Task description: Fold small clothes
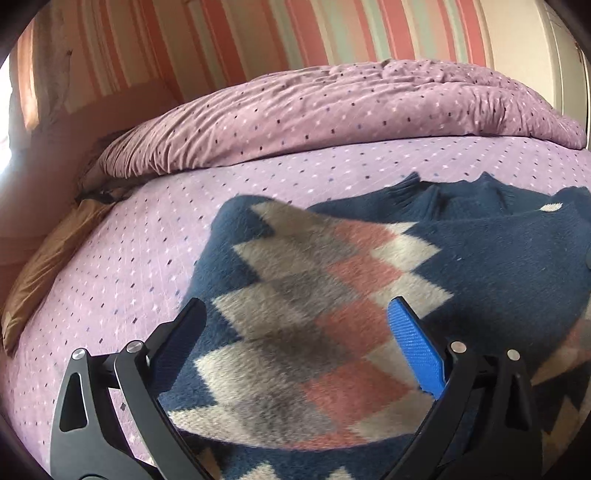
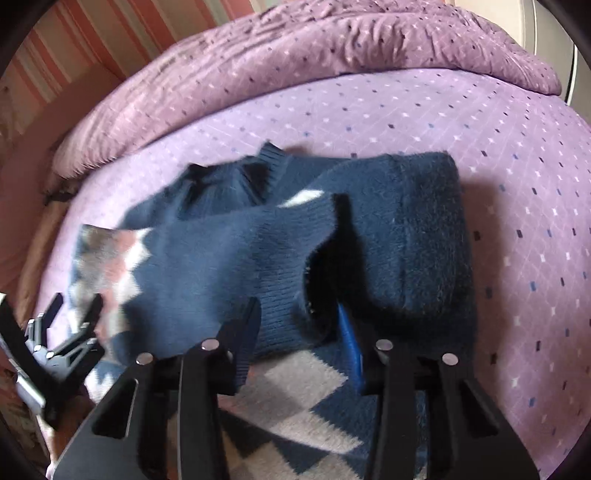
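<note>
- Now the sweater (image 1: 498, 258), dark blue with a pattern of pink, grey and white diamonds, lies on the bed (image 1: 129, 266), on the lilac sheet with small dots.
- In the left wrist view the left claw (image 1: 295, 325) stands wide above the patterned part of the sweater; nothing is between its two fingers, and the blue pad (image 1: 417, 354) of one finger is free.
- In the right wrist view the ribbed blue cuff (image 2: 284, 317) of a sleeve is between the fingers of the right claw (image 2: 299, 317). This claw is much narrower than the left one and it seems to hold the cuff, but if both pads really press on the knit I cannot tell for sure, because the cloth hides the tips.
- The sleeve goes from the cuff up and to the left over the body of the sweater.
- The left claw (image 2: 79, 314) shows also at the left edge of the right wrist view, over the patterned edge of the sweater.
- A crumpled purple duvet (image 1: 332, 107) with the same dots lies at the far side of the bed, well apart from the sweater.
- Behind the bed is a wall (image 1: 258, 33) with pink, white and pale green stripes.
</note>
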{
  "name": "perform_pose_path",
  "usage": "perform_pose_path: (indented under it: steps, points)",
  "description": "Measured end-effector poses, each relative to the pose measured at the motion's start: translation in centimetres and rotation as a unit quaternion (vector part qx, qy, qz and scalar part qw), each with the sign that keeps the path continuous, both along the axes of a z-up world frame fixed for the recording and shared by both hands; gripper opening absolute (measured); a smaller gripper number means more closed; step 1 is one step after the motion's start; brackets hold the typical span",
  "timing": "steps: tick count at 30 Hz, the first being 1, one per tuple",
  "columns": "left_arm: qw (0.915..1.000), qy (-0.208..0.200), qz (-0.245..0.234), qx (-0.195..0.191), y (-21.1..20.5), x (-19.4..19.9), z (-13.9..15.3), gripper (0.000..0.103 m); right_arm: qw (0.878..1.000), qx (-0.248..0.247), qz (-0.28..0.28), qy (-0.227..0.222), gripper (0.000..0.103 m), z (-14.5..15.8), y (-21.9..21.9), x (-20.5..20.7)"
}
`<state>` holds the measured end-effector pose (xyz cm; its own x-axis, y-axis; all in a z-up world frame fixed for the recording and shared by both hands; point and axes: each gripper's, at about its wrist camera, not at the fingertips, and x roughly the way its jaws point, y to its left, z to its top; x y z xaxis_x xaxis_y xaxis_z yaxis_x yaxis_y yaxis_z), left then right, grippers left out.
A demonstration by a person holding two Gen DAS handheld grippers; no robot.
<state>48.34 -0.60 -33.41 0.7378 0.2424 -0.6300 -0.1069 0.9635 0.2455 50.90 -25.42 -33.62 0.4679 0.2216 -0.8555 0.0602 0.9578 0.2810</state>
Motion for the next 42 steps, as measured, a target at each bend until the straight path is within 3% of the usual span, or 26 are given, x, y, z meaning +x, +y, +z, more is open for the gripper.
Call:
perform_pose_path:
  steps: [1,4,11,14,16,19,21,24,25,26,27,31,34,38,40,42]
  points:
    - [1.0000,-0.002,0.000,0.002,0.1,-0.1,0.0,0.098,1.000,0.002,-0.003,-0.002,0.041,0.0,0.0,0.0]
    - [0.9999,0.002,0.004,-0.013,1.0,-0.1,-0.2,0.098,1.000,-0.005,-0.004,-0.011,0.007,0.4,0.1,-0.2]
    - [0.9994,0.011,0.014,-0.028,2.0,0.0,-0.4,0.099,0.999,-0.033,0.002,-0.042,0.006,3.0,-0.2,-1.2]
    - [0.9994,0.009,0.015,-0.030,2.1,-0.3,-0.3,0.099,0.996,-0.069,-0.002,-0.049,0.006,4.0,-0.5,-2.2]
    - [0.9991,0.016,0.017,-0.034,2.3,-0.2,-0.6,0.099,0.996,-0.081,-0.010,-0.044,0.006,3.7,-1.1,-2.8]
    - [0.9983,0.031,0.024,-0.042,2.8,0.3,-1.4,0.100,0.996,-0.087,-0.012,0.000,0.008,0.7,-1.7,-2.5]
    - [0.9981,0.035,0.025,-0.043,3.1,0.4,-1.8,0.100,0.993,-0.115,-0.004,0.010,0.010,-1.1,-1.2,-2.4]
    - [0.9978,0.044,0.022,-0.044,3.9,0.7,-2.0,0.100,0.992,-0.125,-0.010,-0.004,0.017,-1.0,-1.1,-2.6]
    - [0.9976,0.045,0.027,-0.046,4.4,0.8,-2.0,0.100,0.991,-0.134,-0.012,-0.008,0.037,-0.7,-0.9,-2.7]
    - [0.9973,0.047,0.030,-0.049,4.7,0.9,-2.0,0.100,0.986,-0.166,-0.017,-0.019,0.072,0.0,-0.8,-2.9]
    - [0.9969,0.048,0.034,-0.052,5.0,0.9,-2.0,0.100,0.982,-0.184,-0.025,-0.035,0.080,0.6,-0.7,-3.1]
    - [0.9982,0.040,0.037,-0.027,5.0,0.8,-1.5,0.100,0.971,-0.222,-0.027,-0.083,0.080,3.0,-0.3,-3.8]
    - [0.9975,0.029,0.038,-0.052,4.9,0.2,-0.5,0.100,0.970,-0.225,-0.005,-0.095,0.080,3.5,1.2,-3.7]
    - [0.9988,0.044,0.017,-0.018,3.3,0.3,-1.3,0.100,0.958,-0.280,0.017,-0.066,0.080,1.4,2.8,-3.3]
    - [0.9981,0.050,0.019,-0.031,4.0,0.4,-1.9,0.100,0.949,-0.313,0.005,-0.039,0.080,-0.1,1.9,-3.3]
    - [0.9981,0.050,0.024,-0.029,4.5,0.5,-1.8,0.100,0.953,-0.300,-0.009,-0.031,0.088,-0.8,0.2,-3.7]
